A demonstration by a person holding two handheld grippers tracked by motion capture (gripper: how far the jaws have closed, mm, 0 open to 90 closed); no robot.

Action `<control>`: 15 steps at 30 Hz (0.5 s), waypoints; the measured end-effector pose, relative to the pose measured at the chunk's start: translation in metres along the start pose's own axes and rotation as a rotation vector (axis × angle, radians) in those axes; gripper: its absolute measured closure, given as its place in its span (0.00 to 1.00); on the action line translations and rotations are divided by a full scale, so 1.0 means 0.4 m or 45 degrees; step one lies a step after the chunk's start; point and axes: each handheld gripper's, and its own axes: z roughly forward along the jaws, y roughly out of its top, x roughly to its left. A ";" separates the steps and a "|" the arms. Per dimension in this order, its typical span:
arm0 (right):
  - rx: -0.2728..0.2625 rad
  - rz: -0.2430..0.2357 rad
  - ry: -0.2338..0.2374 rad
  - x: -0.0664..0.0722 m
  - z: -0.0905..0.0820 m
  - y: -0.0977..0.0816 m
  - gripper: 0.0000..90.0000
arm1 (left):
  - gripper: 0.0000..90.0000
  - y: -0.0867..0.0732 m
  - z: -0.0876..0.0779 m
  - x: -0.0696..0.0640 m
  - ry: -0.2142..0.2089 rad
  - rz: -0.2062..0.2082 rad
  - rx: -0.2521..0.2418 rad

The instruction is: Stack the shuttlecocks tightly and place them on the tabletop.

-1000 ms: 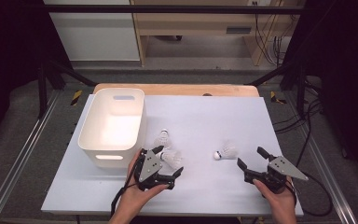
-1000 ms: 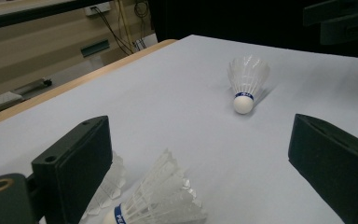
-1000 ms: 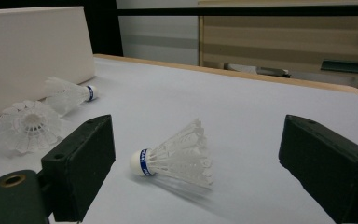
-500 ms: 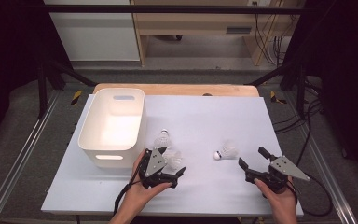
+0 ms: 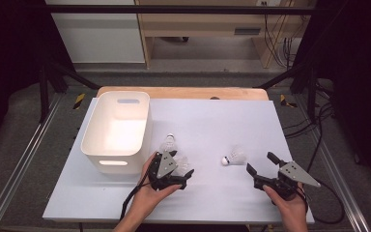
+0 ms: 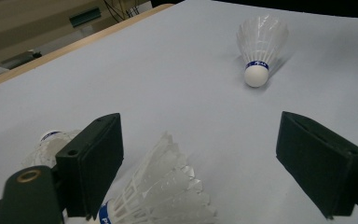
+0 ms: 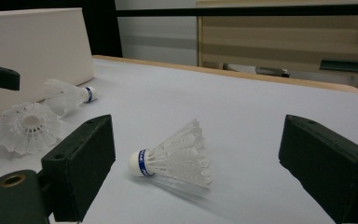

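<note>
Three white shuttlecocks lie on the white table. My left gripper stands open around the nearest shuttlecock. Its feathers lie against the left jaw and the right jaw is well clear; the jaws have just been closing. A second shuttlecock lies just behind it, beside the white bin. My right gripper is open at the right, pointing at the third shuttlecock, which lies on its side a little ahead of the jaws.
The bin stands at the table's left with nothing visible inside. A wooden edge runs along the table's far side. Metal rails and cables flank the table on the floor. In the right gripper view the bin wall rises at the left.
My left gripper has shifted slightly right and lower over the nearest shuttlecock, and its jaws have narrowed a little. The right gripper has stayed put.
</note>
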 end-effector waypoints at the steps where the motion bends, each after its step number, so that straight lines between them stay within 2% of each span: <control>1: 0.001 -0.002 0.000 0.000 0.000 0.000 0.12 | 0.18 -0.001 0.002 0.001 0.005 0.000 0.005; 9: 0.004 -0.005 0.003 0.001 0.001 0.000 0.12 | 0.24 -0.004 0.014 0.007 0.038 -0.005 0.020; 15: 0.005 -0.001 0.001 0.001 0.001 -0.001 0.12 | 0.34 -0.005 0.024 0.008 0.048 0.016 0.028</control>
